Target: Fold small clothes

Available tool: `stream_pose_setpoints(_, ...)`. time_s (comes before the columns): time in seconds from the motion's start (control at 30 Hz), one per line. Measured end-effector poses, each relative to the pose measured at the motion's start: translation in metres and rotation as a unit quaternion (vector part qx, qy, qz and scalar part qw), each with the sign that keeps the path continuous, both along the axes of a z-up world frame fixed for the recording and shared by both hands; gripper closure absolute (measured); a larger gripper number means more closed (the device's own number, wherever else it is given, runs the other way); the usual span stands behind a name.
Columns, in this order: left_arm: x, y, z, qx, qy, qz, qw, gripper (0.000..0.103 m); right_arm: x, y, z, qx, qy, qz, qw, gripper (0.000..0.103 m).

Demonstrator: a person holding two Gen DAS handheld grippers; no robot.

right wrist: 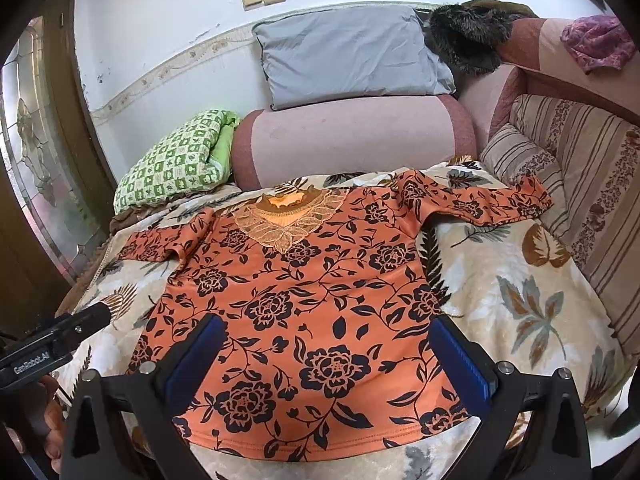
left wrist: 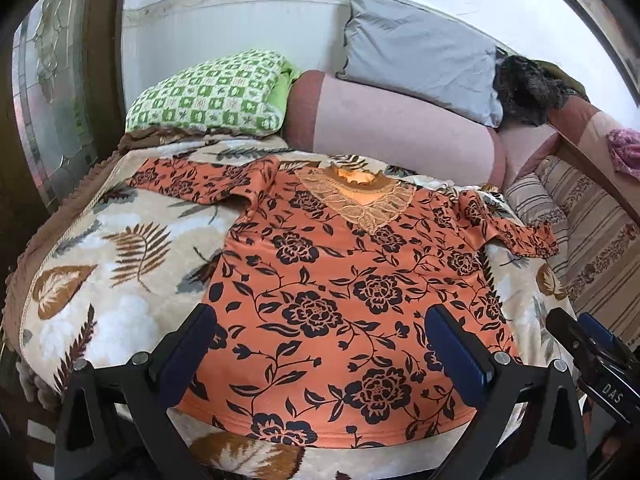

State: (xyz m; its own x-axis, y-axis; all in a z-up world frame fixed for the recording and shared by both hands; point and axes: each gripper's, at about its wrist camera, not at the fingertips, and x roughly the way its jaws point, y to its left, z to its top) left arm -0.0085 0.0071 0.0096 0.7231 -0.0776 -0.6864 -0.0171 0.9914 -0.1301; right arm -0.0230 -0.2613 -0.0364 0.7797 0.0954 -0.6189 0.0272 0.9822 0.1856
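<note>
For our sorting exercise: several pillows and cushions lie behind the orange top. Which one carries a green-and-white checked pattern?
The checked pillow, at the far left by the door. The grey pillow is plain, and the striped cushion on the right has brown stripes.

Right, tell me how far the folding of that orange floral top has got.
Done: the orange top lies spread flat, front up, on the leaf-print blanket, both sleeves out. In hand: nothing; the left gripper and right gripper are both open near the hem. Left: every fold, as no crease shows yet.
</note>
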Motion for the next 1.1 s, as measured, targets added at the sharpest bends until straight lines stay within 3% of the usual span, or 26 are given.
stream_pose_setpoints(0.27, -0.001, 0.003, 0.003, 0.008, -0.013, 0.003, 0.9999, 0.000, 0.000, 0.000, 0.000, 0.000, 0.000, -0.002, 1.000, 0.000)
stream_pose_setpoints(0.83, 0.004, -0.001, -0.008, 0.045, -0.001, 0.007, 0.9990, 0.000, 0.003, -0.002, -0.006, 0.007, 0.007, -0.006, 1.000, 0.000)
stream_pose_setpoints(1.1, 0.003, -0.001, -0.008, 0.043, -0.001, 0.007, 0.9991, 0.000, 0.003, -0.003, -0.006, 0.007, 0.006, -0.006, 1.000, 0.000)
